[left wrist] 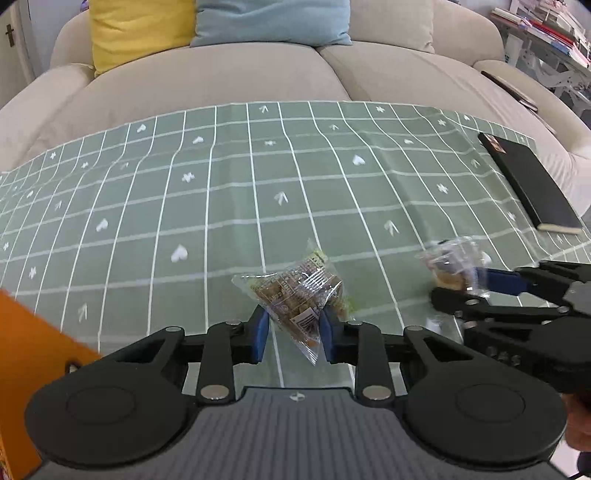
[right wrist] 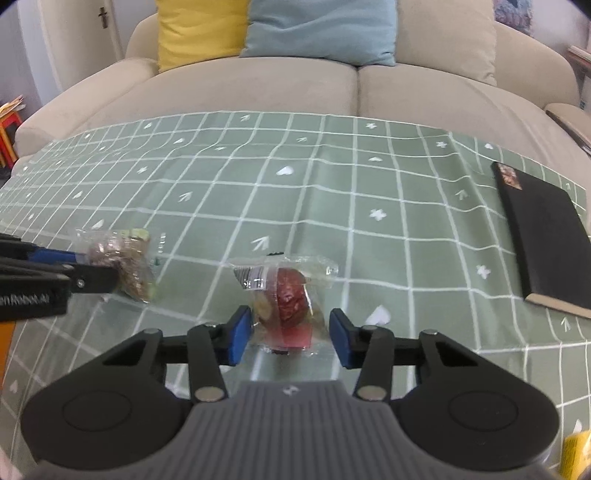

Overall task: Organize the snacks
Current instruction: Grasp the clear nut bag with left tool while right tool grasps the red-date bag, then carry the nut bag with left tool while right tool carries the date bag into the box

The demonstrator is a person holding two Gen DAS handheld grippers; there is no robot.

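Surface: table under a sage-green cloth (left wrist: 221, 192) with a white grid and small white hearts and arrows, creased across the middle. A beige sofa (left wrist: 207, 81) runs along its far edge, carrying a yellow cushion (left wrist: 140, 29) and a light blue cushion (left wrist: 273, 20). A black notebook (right wrist: 543, 236) lies flat near the right edge of the cloth. An orange box (left wrist: 33, 339) shows at the near left corner. Cluttered shelving stands beyond the sofa's right arm.

Item 1: brown snack packet (left wrist: 299, 295), clear crinkled wrapper with a barcode label, granular brown contents with some green print. It is lifted off the cloth toward the near edge, pinched between the blue pads of the left gripper (left wrist: 293, 334), fingers closed narrowly onto it.

Item 2: red snack packet (right wrist: 288, 299), clear wrapper, red and pale pieces inside, barcode label at its top. It stands between the blue pads of the right gripper (right wrist: 291, 338); the left pad touches the wrapper, a gap shows at the right pad.
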